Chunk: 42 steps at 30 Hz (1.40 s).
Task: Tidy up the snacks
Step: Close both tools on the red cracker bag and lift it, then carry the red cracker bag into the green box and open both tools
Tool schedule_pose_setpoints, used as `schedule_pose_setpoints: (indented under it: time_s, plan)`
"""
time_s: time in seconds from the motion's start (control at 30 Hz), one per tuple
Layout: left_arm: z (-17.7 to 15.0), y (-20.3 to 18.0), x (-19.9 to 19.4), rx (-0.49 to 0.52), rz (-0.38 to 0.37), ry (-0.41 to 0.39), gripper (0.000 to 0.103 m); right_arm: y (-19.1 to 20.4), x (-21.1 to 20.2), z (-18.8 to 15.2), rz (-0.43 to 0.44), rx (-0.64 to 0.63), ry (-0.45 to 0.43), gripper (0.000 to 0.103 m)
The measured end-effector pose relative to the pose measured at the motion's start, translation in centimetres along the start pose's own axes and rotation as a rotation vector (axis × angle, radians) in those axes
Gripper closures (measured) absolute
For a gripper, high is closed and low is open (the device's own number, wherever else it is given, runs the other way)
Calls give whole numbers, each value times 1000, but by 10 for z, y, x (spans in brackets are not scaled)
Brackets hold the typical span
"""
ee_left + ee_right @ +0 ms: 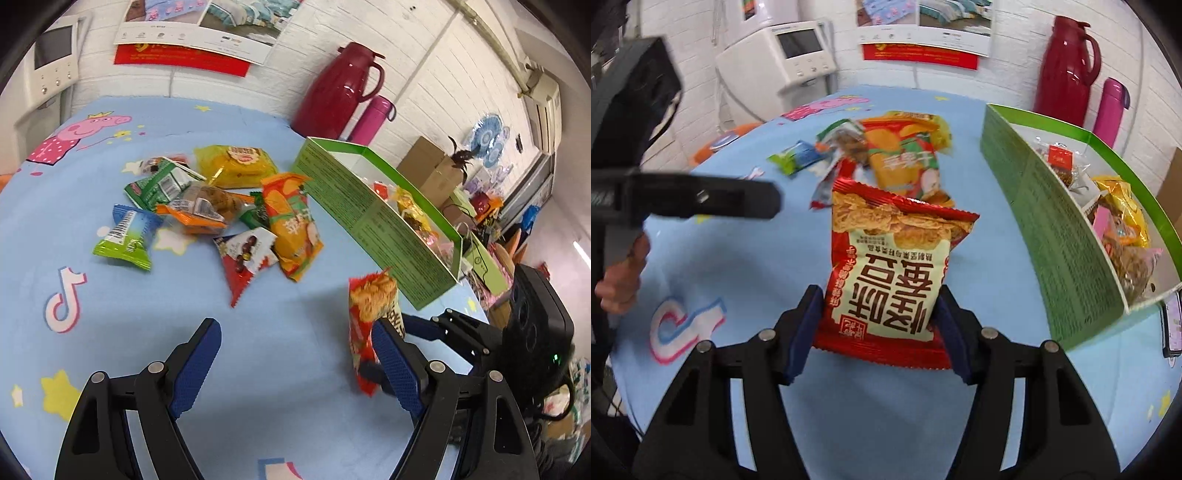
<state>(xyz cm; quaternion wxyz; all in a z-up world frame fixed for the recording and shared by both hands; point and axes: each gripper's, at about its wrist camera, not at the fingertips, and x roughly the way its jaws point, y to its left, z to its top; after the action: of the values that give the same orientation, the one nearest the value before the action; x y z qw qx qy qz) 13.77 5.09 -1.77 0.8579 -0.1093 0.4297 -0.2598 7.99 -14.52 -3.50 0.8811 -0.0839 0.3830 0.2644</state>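
A red snack packet [886,280] with pale printing hangs above the blue cloth, and my right gripper [879,299] is shut on its lower part. In the left wrist view the same packet [369,302] shows edge-on, just right of my left gripper [295,332], which stands open with nothing between its fingers. A loose pile of snacks [221,206] lies on the cloth ahead, among them an orange packet [291,225] and a yellow one [236,162]. The green box [369,218] stands to the right, holding several snacks [1123,225].
A red thermos jug [340,88] and a pink bottle [373,118] stand against the white wall behind the box. A phone [1172,325] lies beside the box's near end. A hand [620,273] holds the left tool. Cardboard boxes [424,162] sit beyond the table's right edge.
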Motion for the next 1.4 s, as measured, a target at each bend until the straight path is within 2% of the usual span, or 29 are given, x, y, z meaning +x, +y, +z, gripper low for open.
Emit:
schedule_pose_setpoints:
  time_s: [0.07, 0.13, 0.2, 0.3, 0.37, 0.4, 0.5, 0.6, 0.7, 0.8, 0.83, 0.93, 1.1, 1.3, 1.37, 1.4]
  plan:
    - [-4, -11, 2, 25, -23, 22, 18, 7, -13, -16, 9, -17, 7, 34]
    - [-6, -23, 7, 43, -37, 48, 18, 5, -25, -28, -3, 33, -6, 20]
    - [-6, -33, 12, 56, -52, 67, 18, -4, -40, -38, 23, 136, -39, 19]
    - [-6, -47, 19, 97, -60, 91, 18, -19, -53, -51, 135, 313, -60, 19]
    - [-6, -52, 23, 112, -64, 112, 21, -26, -53, -60, 204, 405, -45, 19]
    - [-7, -51, 25, 113, -70, 125, 26, -28, -52, -64, 222, 430, -42, 20]
    - [-11, -47, 31, 102, -86, 169, 37, -28, -45, -63, 247, 469, -36, 30]
    - [-14, -38, 36, 67, -102, 191, 37, -29, -38, -62, 317, 532, -38, 38]
    - [-15, -34, 37, 44, -132, 203, 38, -26, -36, -56, 307, 534, -47, 42]
    - [-18, -38, 39, 86, -126, 228, 57, -29, -31, -54, 282, 540, -37, 58]
    - [-20, -39, 39, 96, -131, 243, 59, -33, -31, -54, 252, 549, -41, 63]
    - [-26, -40, 38, 109, -157, 272, 60, -45, -33, -60, 245, 590, -52, 64]
    - [-24, -40, 38, 98, -168, 261, 60, -45, -37, -59, 252, 575, -55, 64]
    - [-28, -42, 42, 98, -151, 268, 60, -45, -30, -60, 270, 588, -40, 66]
    - [-32, -45, 45, 105, -126, 260, 67, -45, -30, -58, 282, 586, -37, 73]
    - [-32, -49, 43, 103, -119, 249, 79, -43, -32, -56, 262, 576, -36, 75]
